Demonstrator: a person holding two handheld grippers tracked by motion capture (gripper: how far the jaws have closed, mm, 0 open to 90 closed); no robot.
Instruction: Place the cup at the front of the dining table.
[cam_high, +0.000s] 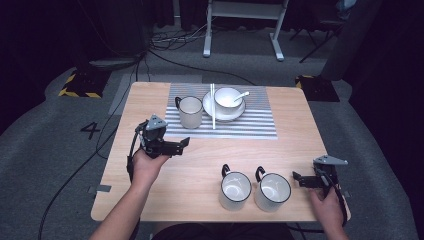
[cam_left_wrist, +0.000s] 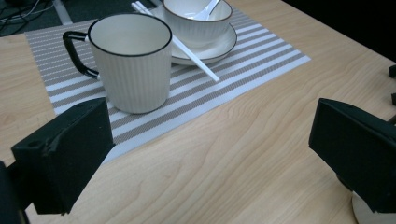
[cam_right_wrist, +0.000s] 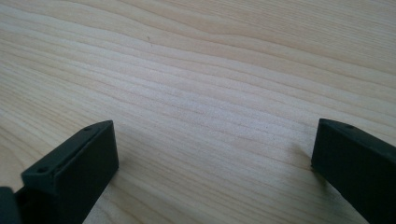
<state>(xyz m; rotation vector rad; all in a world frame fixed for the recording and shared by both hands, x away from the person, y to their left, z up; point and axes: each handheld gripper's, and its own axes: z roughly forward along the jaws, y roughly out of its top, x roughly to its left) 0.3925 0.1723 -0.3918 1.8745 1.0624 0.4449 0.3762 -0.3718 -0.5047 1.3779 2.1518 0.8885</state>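
Mugs: two stand at the near bench (cam_high: 165, 165) edge, the right mug (cam_high: 273, 191) just beside the right gripper (cam_high: 299, 179), jaws wide, empty. Left gripper (cam_high: 184, 143) likewise wide. Advise approaching level, straddling the wall, avoiding the left mug (cam_high: 235, 190).

Beyond my fingers, past the far edge of the pale wooden table (cam_high: 300, 125), the grey carpeted floor (cam_high: 240, 65) runs off into a dark, unlit room. A white metal desk frame (cam_high: 243, 25) stands there, with black cables (cam_high: 175, 40) tangled on the carpet beside its feet. Off to my left sit a yellow-and-black striped base (cam_high: 80, 85) and a painted numeral 4 (cam_high: 91, 130).
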